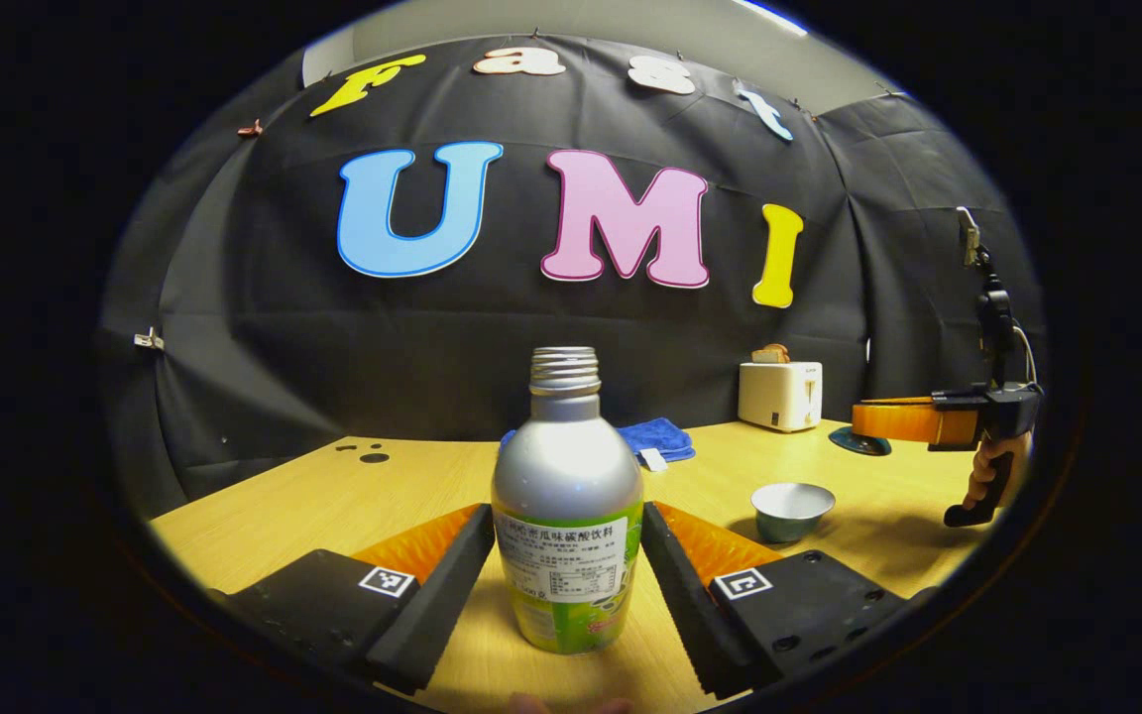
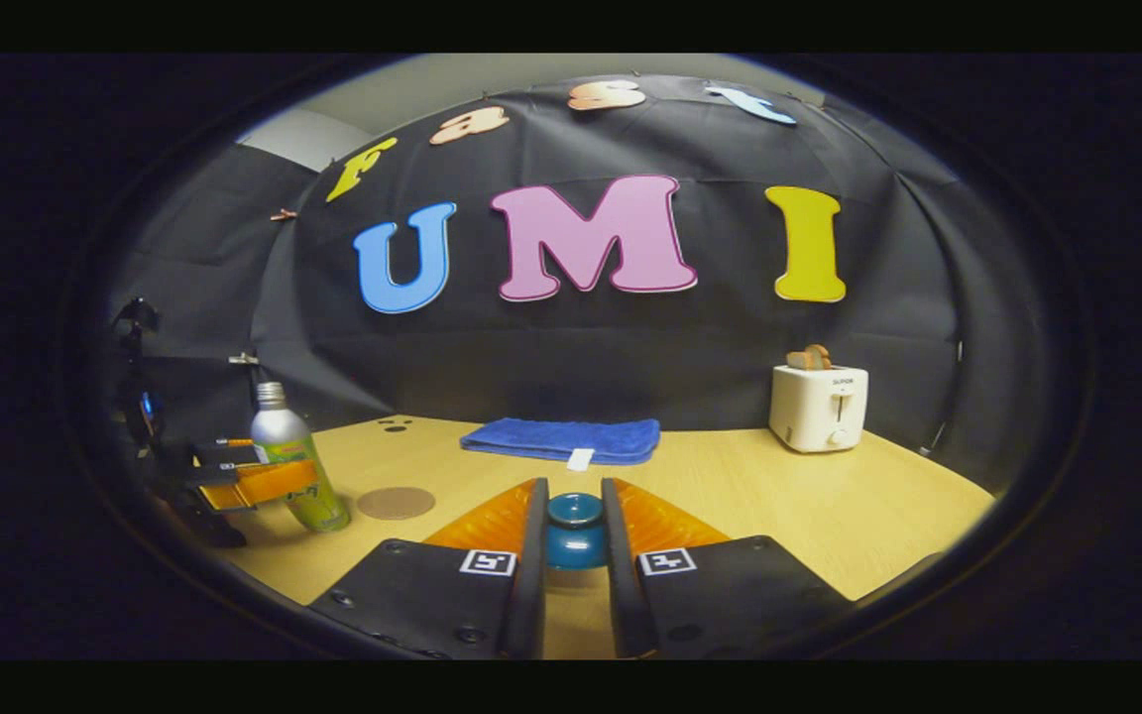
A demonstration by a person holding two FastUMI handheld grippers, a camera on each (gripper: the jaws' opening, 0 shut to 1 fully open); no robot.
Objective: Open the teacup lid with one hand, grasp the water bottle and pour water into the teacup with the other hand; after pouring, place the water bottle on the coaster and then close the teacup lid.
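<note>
A silver water bottle (image 1: 567, 486) with a green label and an uncapped threaded neck stands between the fingers of my left gripper (image 1: 568, 518), which is shut on its body. In the right gripper view the bottle (image 2: 285, 446) stands at the far left in the left gripper (image 2: 269, 484), beside a round brown coaster (image 2: 396, 503). The open teacup (image 1: 792, 509) sits on the table to the right. My right gripper (image 2: 574, 496) is shut on the dark blue teacup lid (image 2: 575, 526). In the left gripper view the right gripper (image 1: 868, 421) holds the lid (image 1: 858, 442) above the table behind the cup.
A folded blue towel (image 2: 561, 439) lies at the back of the wooden table (image 2: 779, 506). A white toaster (image 2: 819, 407) with bread in it stands at the back right. A hand (image 1: 992, 476) holds the right gripper's handle.
</note>
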